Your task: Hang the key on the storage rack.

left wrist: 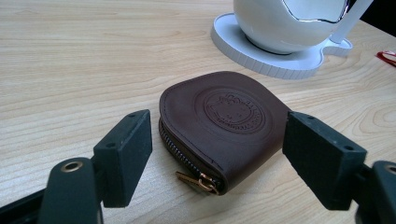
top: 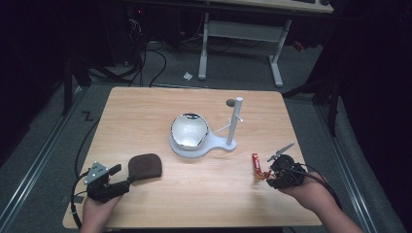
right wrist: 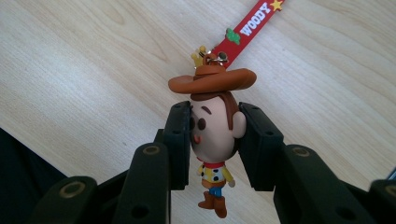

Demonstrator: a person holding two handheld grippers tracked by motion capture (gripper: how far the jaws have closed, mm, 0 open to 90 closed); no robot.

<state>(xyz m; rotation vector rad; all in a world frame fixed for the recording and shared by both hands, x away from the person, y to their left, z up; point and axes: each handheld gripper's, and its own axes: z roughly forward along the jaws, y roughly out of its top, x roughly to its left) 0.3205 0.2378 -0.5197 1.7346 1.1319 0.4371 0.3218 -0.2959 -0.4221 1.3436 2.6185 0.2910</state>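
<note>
The right gripper point(right wrist: 215, 135) clamps the small rubbery cowboy figurine keychain point(right wrist: 212, 135) by its head; light, slightly squashy. The left gripper point(left wrist: 217, 158) stands apart around the soft brown leather zip coin pouch point(left wrist: 224, 126) on the bench point(left wrist: 70, 60).

In the left gripper view the white stand point(left wrist: 280, 65) runs off the top edge — its bowl point(left wrist: 289, 23) is cut short and its post point(left wrist: 352, 18) leaves at one o'clock. A red scrap point(left wrist: 387, 57) at three o'clock is clipped by the edge and too small to name. The stamped emblem on the brown coin pouch point(left wrist: 224, 126) is too faint to read.

In the right gripper view the cowboy figure point(right wrist: 212, 135) has both sides of its head covered by the fingers point(right wrist: 180, 140), and its red strap point(right wrist: 247, 25) leaves the picture at one o'clock.

From the high view the figure point(top: 262, 177) is too small to make out, and a dark spot point(top: 230, 102) at the worktop's point(top: 145, 107) twelve o'clock end cannot be identified.
</note>
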